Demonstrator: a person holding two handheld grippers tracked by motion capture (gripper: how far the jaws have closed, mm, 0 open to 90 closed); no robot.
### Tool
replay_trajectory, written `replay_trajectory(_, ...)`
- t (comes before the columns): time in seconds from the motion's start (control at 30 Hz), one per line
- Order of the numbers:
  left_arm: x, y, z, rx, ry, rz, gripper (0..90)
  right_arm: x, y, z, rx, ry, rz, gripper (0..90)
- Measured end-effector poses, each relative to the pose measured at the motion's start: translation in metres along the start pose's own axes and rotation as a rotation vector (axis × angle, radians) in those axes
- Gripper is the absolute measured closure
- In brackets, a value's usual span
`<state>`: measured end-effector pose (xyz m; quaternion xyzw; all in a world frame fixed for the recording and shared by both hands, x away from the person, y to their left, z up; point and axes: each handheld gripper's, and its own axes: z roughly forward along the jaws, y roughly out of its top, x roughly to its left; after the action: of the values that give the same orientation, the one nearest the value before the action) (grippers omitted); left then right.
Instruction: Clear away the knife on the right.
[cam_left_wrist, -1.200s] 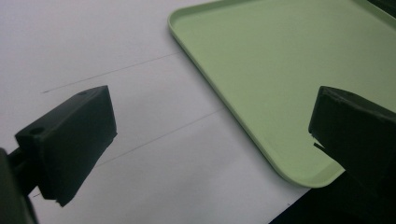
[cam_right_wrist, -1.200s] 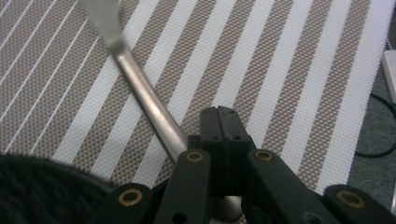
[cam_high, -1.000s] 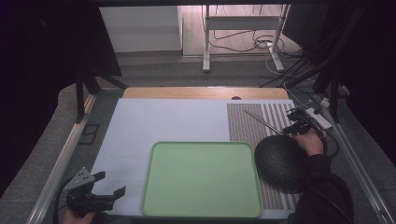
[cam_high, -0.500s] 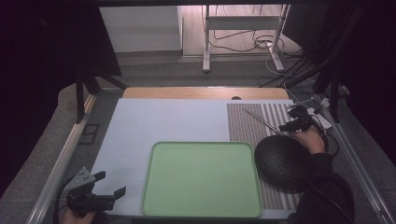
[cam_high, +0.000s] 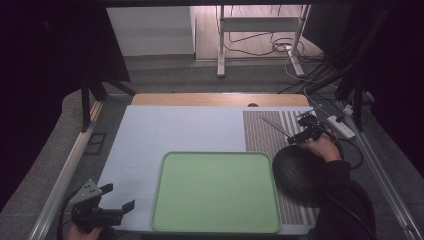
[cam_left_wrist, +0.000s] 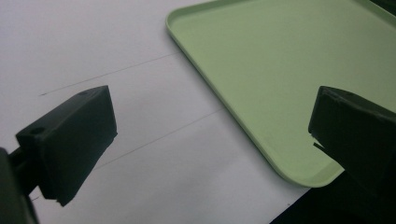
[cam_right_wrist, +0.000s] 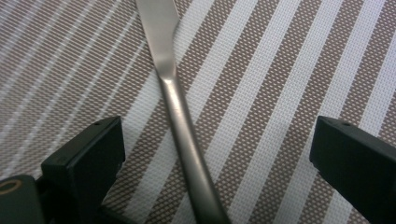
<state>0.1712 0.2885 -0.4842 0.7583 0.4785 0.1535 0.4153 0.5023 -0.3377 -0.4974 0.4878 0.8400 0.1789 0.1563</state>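
The work in hand looks to be at its very start, or at least nothing has been picked up yet. The slim, matt silver metal table knife (cam_right_wrist: 180, 116) lies flat on the brown-and-white striped woven placemat (cam_high: 260, 135) at the right side of the worktop, and the pale green rectangular plastic tray (cam_high: 215, 192) in the middle carries nothing. The dark, textured dome-shaped bowl (cam_high: 297, 172), which seems to rest upside down on the same placemat just beside the tray's right edge, is untouched.

The right hand-held gripper (cam_high: 306, 131) hovers at the far right end of the placemat, over the handle end of the knife. Its jaws have just been opening and now stand wide apart. In the right gripper view the knife's handle runs up between them, roughly midway, with the blade continuing away past the tips; neither pad touches the metal, so the knife is framed but not gripped. Judging by this, what is left is to lower the jaws around the handle, close on it, lift it, and most likely carry it to the tray.

The left hand-held gripper (cam_high: 102, 210) waits at the near left corner of the worktop, well apart from the knife. Its jaws are spread and hold nothing, pointing toward the near left corner of the tray.
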Motion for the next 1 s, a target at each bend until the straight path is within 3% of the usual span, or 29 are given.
replay_trajectory(0.1,0.0,0.0,0.0,-0.001,0.0,-0.003,1.2,0.0,0.001,0.003,0.012,0.005,-0.028,11.5)
replay_trajectory(0.17,0.0,0.0,0.0,0.0,0.001,-0.002,1.3,-0.002,0.002,0.002,0.001,0.05,-0.018,24.8)
replay_trajectory(0.23,0.0,0.0,0.0,0.003,0.002,-0.001,1.3,-0.002,0.001,0.0,-0.012,0.065,-0.033,35.7)
replay_trajectory(0.27,0.0,0.0,0.0,0.003,0.002,0.0,1.3,-0.003,0.001,-0.002,-0.017,0.073,-0.04,49.7)
replay_trajectory(0.3,0.0,0.0,0.0,0.003,0.002,0.001,1.3,-0.004,0.001,-0.003,-0.02,0.08,-0.051,57.1)
replay_trajectory(0.43,0.0,0.0,0.0,0.004,0.002,0.001,1.3,-0.007,-0.001,-0.005,-0.019,0.105,-0.078,76.9)
replay_trajectory(0.67,0.0,0.0,0.0,0.004,0.003,0.0,1.4,-0.012,-0.002,-0.006,-0.013,0.128,-0.079,79.8)
replay_trajectory(0.8,-0.001,0.0,0.0,0.005,0.003,0.002,1.4,-0.014,-0.003,-0.007,-0.01,0.098,-0.098,79.9)
replay_trajectory(1.0,0.0,0.0,0.0,0.004,0.002,-0.001,1.4,-0.027,-0.009,-0.012,-0.027,0.089,-0.053,80.0)
